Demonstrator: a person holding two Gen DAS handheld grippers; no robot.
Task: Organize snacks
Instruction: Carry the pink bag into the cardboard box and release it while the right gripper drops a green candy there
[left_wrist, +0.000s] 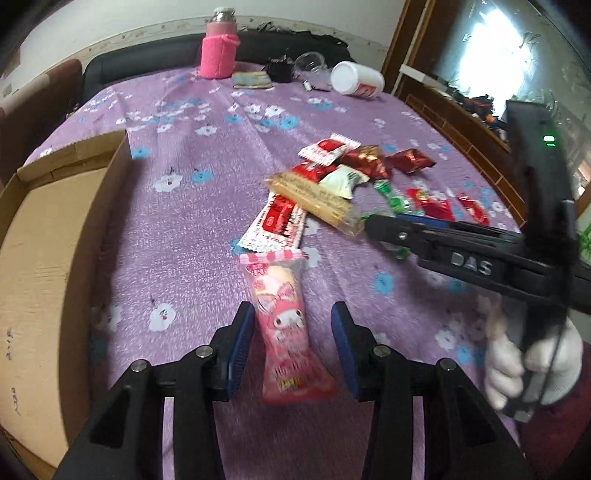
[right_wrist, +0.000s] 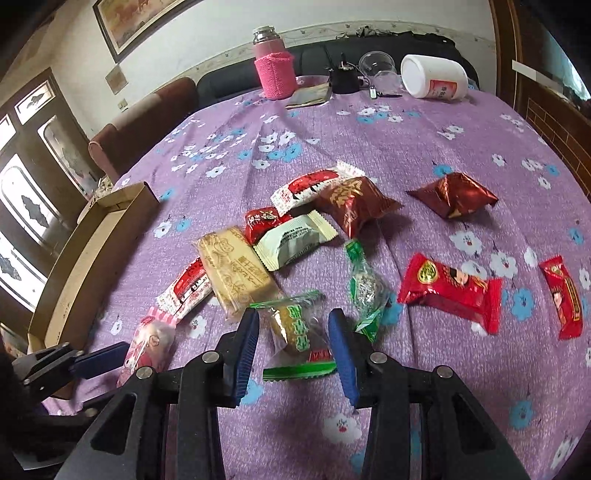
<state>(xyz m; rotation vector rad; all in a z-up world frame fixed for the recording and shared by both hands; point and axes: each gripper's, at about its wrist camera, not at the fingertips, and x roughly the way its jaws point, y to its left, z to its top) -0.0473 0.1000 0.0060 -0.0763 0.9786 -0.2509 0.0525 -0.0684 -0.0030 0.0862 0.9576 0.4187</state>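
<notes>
A pink cartoon snack packet lies on the purple flowered cloth between the open fingers of my left gripper; the pads stand apart from it. It also shows in the right wrist view. My right gripper is open around a clear green-edged snack packet, not touching it. It shows from the side in the left wrist view, low among the snacks. Several wrapped snacks lie in a loose pile. An open cardboard box stands at the left, also in the right wrist view.
At the far edge of the table stand a pink bottle, a clear cup, a tipped white jar, a black object and a flat pouch. Red packets lie at the right. A dark sofa runs behind.
</notes>
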